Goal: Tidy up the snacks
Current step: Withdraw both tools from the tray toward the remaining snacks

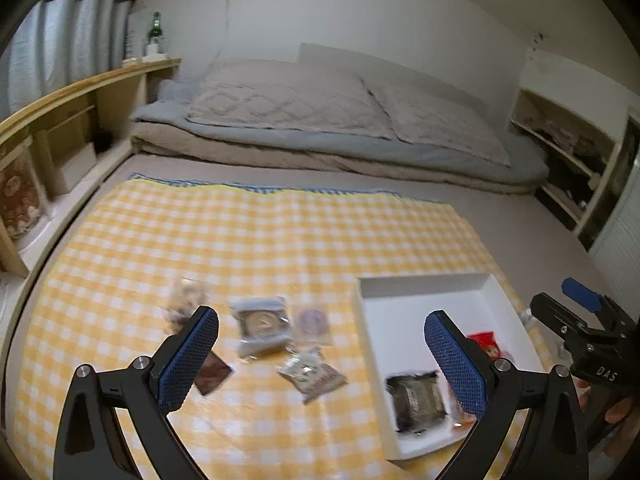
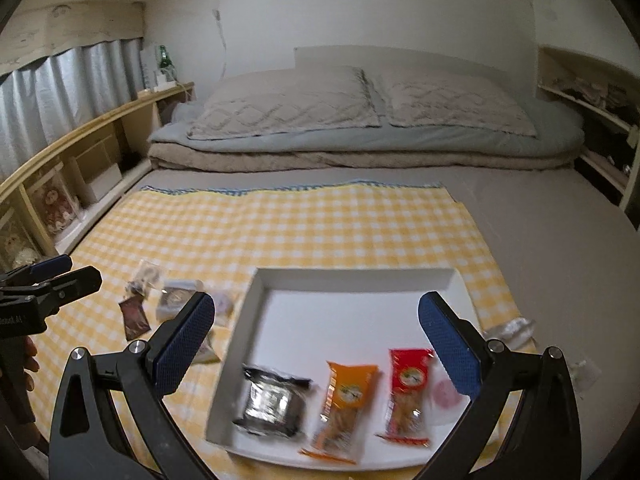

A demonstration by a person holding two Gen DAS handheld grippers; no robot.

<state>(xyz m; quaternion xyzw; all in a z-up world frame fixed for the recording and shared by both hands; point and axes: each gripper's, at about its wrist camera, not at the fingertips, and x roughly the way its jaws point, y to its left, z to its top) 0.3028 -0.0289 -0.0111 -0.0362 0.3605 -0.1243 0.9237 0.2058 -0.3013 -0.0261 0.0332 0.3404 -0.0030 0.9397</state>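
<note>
Left gripper (image 1: 322,360): jaws spread wide, nothing between them, held above the yellow checked cloth (image 1: 248,240). Blue textured fingers (image 1: 188,360) frame the loose snacks. Between the two fingers, on the cloth: a grey-edged packet with a round biscuit (image 1: 262,326), a clear packet with a pale purple disc (image 1: 314,326) just right of it, and nearer the gripper a crumpled printed wrapper (image 1: 314,376). Partly behind the left finger, a dark brown packet (image 1: 212,374); beyond that finger's tip, a blurred clear packet with dark bits (image 1: 186,300). The right finger overlaps the white tray (image 1: 424,282), which sits at the cloth's right side.

Right gripper (image 2: 316,344): jaws equally wide apart, gripping nothing, hanging over the white tray (image 2: 352,276). Between its fingers, in the tray's near half, three packets side by side: a black and silver packet (image 2: 272,402) toward the left finger, an orange stick packet (image 2: 344,404) in the middle, a red stick packet (image 2: 408,392) toward the right finger. A pale pink round item (image 2: 444,394) lies just beside the red packet, partly behind the right finger; too blurred to name. The tray's far half is bare white.

Outside the right finger, a crinkled clear wrapper (image 2: 510,330) lies at the cloth's edge. Outside the left finger, the loose snacks lie on the cloth, and the other gripper shows at the frame's left edge.

Beyond the cloth: folded bedding with two quilted pillows (image 2: 288,108), a low wooden shelf (image 2: 100,140) along the left, a green bottle (image 2: 163,56) at its far end, grey curtain (image 2: 68,80) behind.
</note>
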